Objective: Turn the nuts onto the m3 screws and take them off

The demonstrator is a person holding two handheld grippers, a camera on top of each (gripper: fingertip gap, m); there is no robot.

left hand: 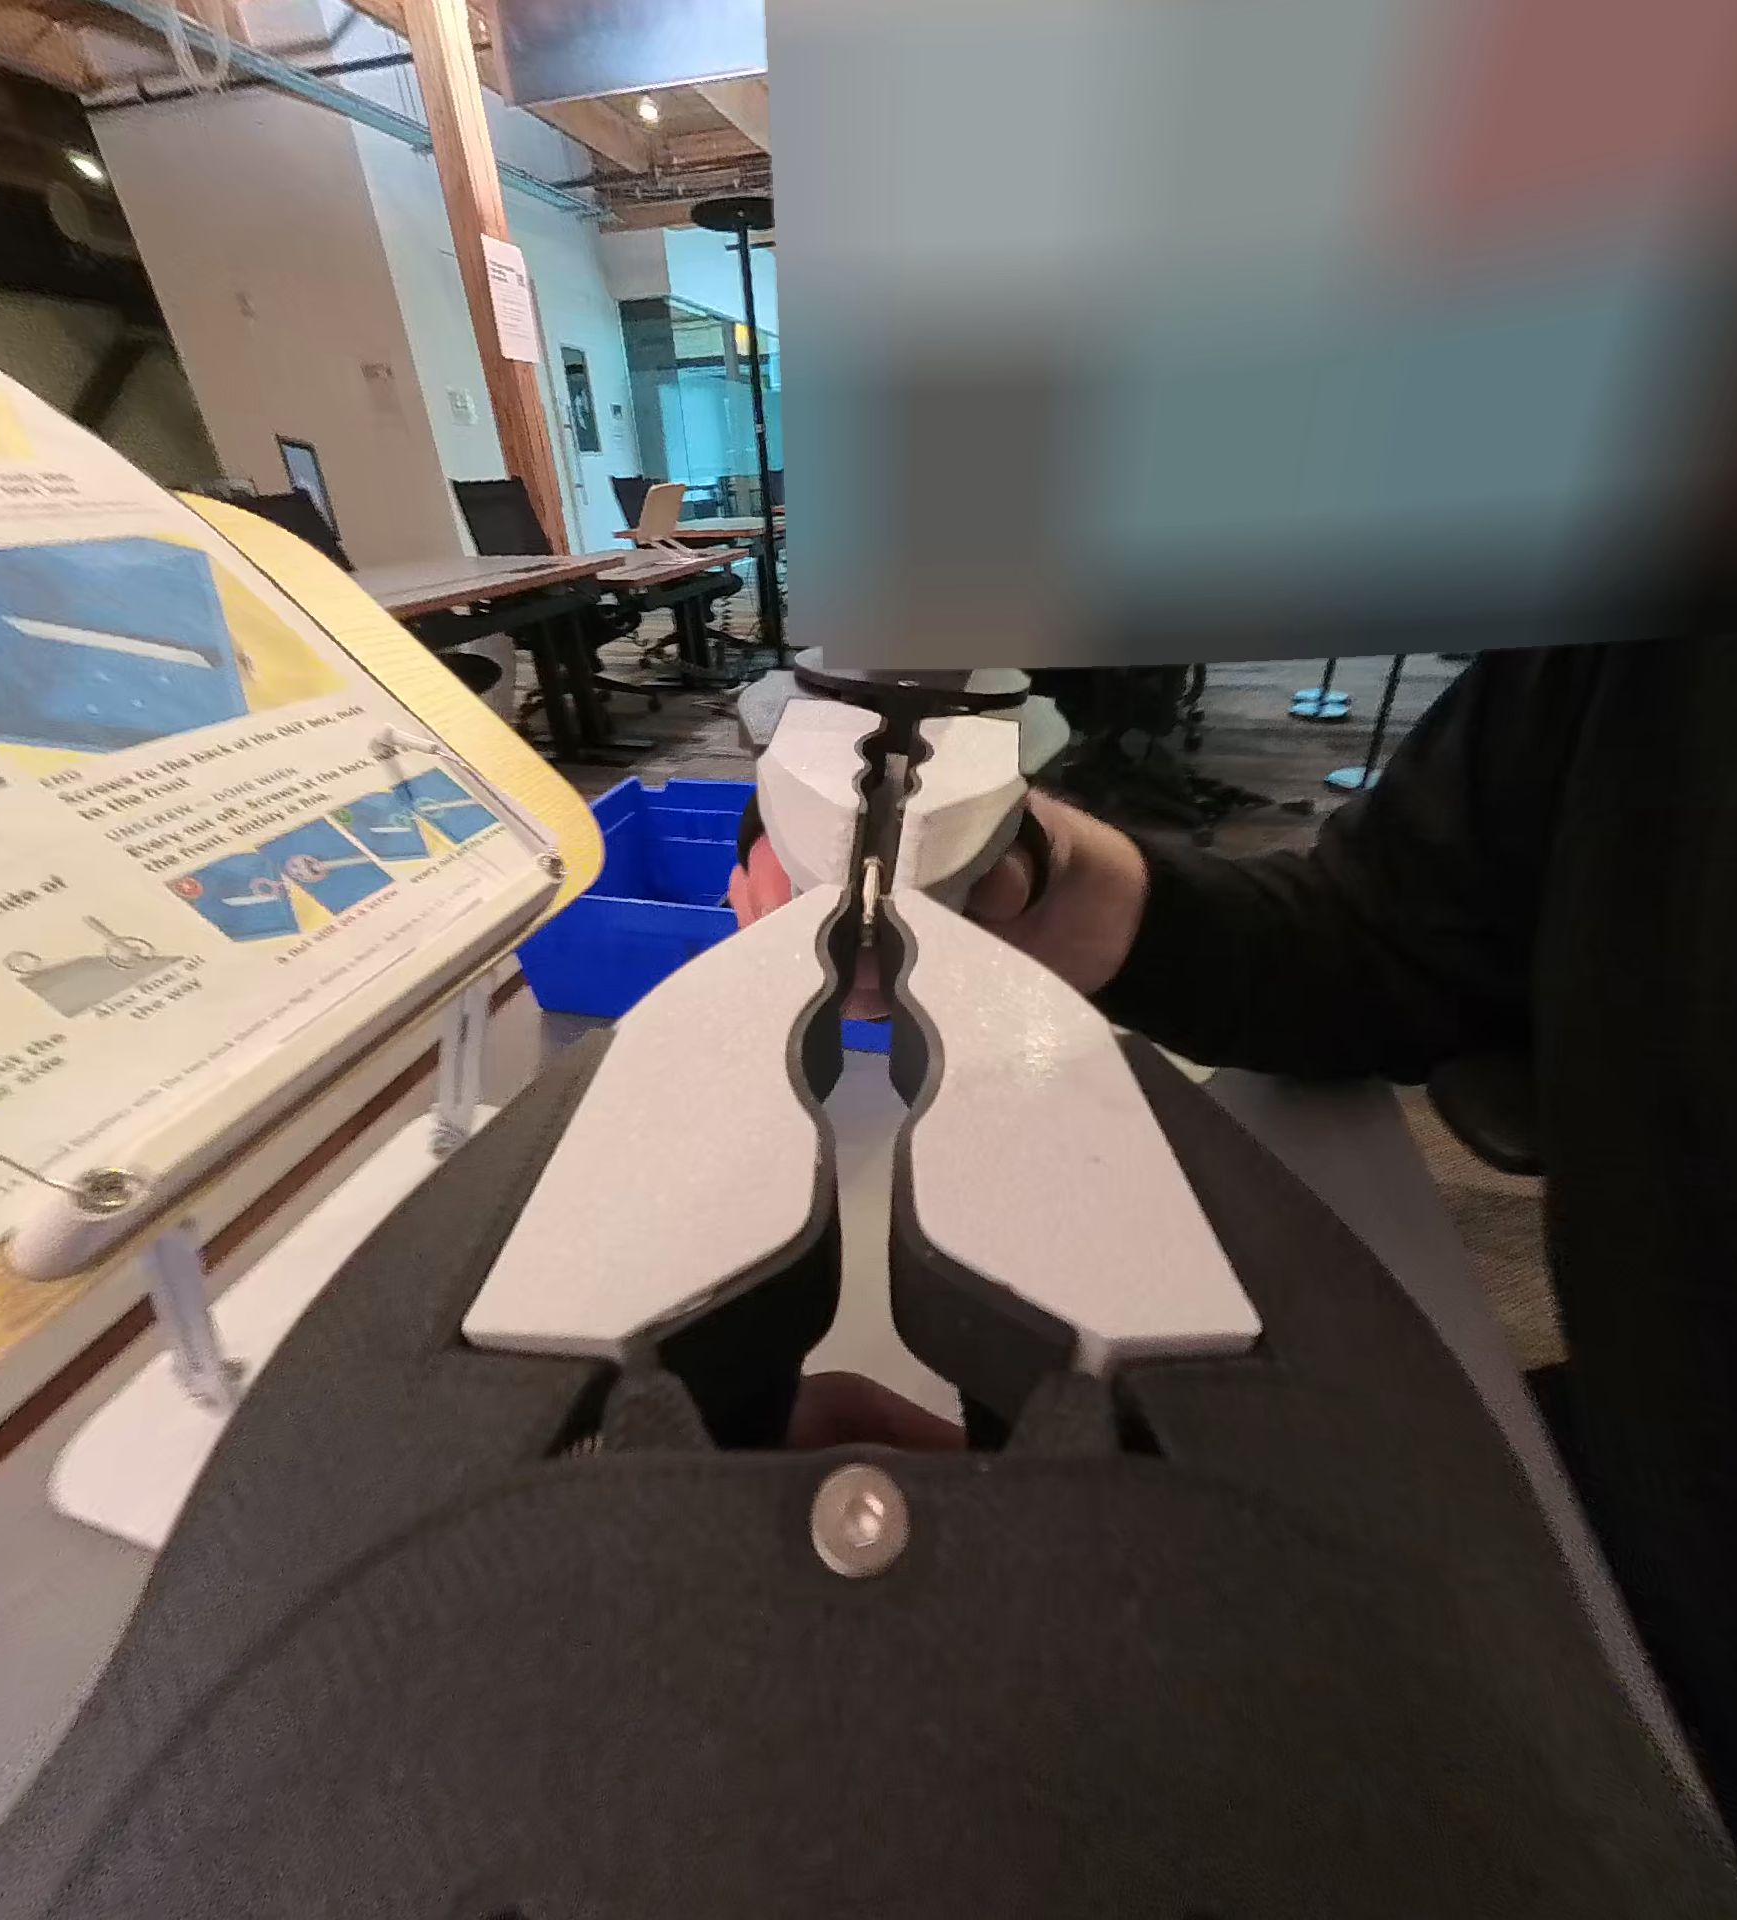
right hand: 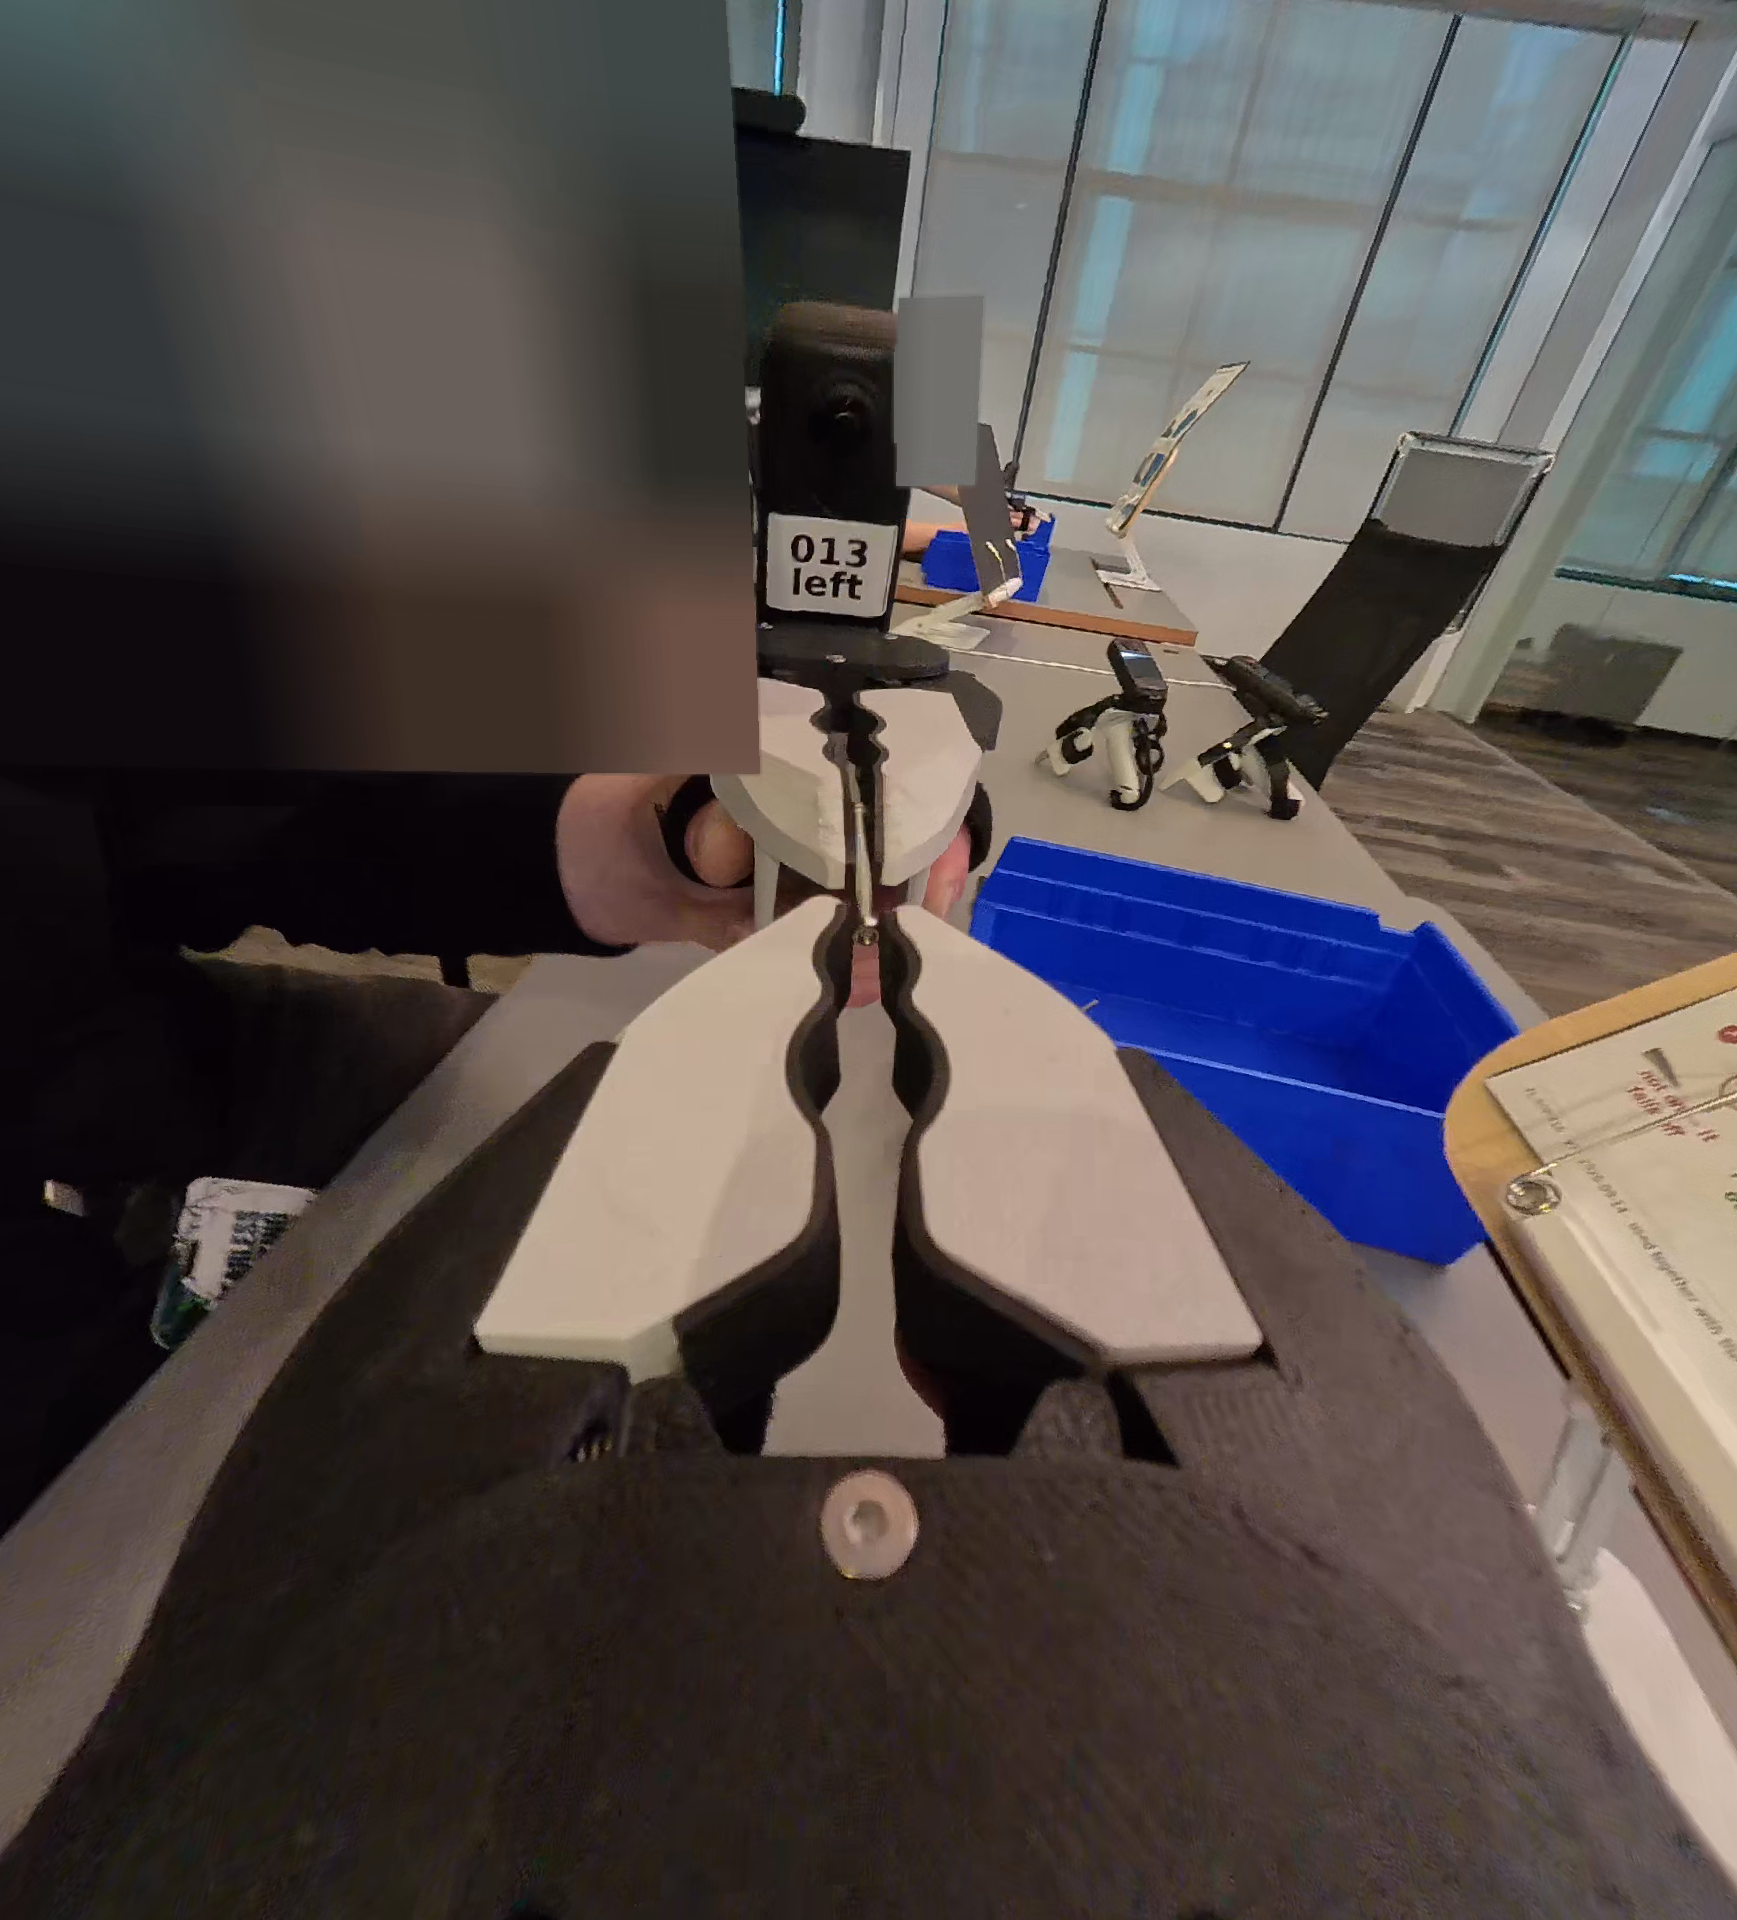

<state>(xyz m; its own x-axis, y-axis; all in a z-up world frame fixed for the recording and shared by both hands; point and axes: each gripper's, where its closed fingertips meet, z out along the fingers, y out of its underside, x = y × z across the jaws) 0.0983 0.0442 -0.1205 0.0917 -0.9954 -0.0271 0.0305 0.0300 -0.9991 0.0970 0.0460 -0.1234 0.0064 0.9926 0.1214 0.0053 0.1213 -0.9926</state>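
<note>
Screw and nut met tip to tip, threading state unclear.
The left tool [left hand: 866, 928] and right tool [right hand: 862, 932] were each nearly closed on 1 end of the screw [right hand: 856, 831]; seating could not be judged.

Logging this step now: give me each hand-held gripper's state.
Left hand-held gripper: shut on the screw.
Right hand-held gripper: shut on the nut, at the screw's tip.

Shiny metal screw [left hand: 870, 891], matt white hand-held gripper fingers [left hand: 677, 1132], glossy blue plastic bin [right hand: 1259, 997].
</note>
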